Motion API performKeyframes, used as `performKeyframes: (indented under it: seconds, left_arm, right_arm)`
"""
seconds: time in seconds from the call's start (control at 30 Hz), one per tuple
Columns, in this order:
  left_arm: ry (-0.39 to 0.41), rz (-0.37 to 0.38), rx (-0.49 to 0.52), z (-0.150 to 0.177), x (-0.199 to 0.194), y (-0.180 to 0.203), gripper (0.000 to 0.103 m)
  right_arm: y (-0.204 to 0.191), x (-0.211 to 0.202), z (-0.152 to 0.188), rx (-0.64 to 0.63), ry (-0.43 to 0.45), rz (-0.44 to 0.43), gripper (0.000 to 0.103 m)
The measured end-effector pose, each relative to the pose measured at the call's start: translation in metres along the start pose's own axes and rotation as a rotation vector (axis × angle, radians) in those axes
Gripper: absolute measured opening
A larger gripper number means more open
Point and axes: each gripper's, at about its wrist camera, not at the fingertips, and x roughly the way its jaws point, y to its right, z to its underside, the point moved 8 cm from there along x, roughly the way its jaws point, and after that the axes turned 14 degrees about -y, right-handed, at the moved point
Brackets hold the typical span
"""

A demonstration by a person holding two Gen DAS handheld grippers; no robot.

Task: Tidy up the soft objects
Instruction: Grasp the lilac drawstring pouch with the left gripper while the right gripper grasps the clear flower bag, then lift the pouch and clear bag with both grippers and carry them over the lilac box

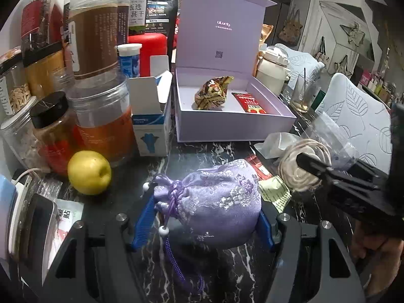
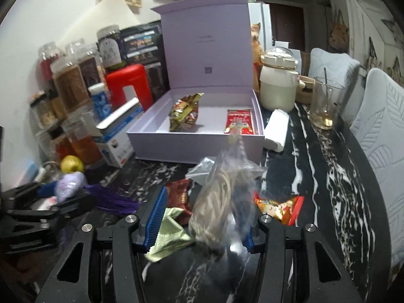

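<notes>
Two grips, both loaded: your left gripper (image 1: 202,223) clamps the purple pouch (image 1: 214,202), drawstring neck pointing left, long axis across the jaws; your right gripper (image 2: 202,227) pinches the bagged cord coil (image 2: 217,197), its length running ahead toward the lilac box (image 2: 192,146), open at the worktop's far edge.
</notes>
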Motion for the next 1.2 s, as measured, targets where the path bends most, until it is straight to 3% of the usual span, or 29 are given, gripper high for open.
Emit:
performKeyframes:
  seconds: [0.07,0.2,0.3,0.8,1.2]
  left_arm:
    - [-0.001,0.000,0.004,0.000,0.002,-0.002,0.068]
    - [-0.024,0.030,0.000,0.001,0.011,-0.004,0.068]
    - [-0.023,0.035,-0.009,0.001,0.013,-0.007,0.068]
    - [-0.003,0.027,0.018,0.015,-0.009,0.009,0.068]
    - [0.062,0.010,0.072,0.033,-0.054,0.036,0.068]
  right_arm:
    - [0.003,0.011,0.002,0.008,-0.032,0.021,0.050]
    - [0.005,0.025,0.008,0.013,-0.078,0.036,0.028]
    - [0.004,0.024,0.009,0.007,-0.082,0.032,0.021]
    - [0.003,-0.019,0.032,0.009,-0.026,0.052,0.020]
    - [0.007,-0.069,0.073,0.084,0.029,-0.010,0.020]
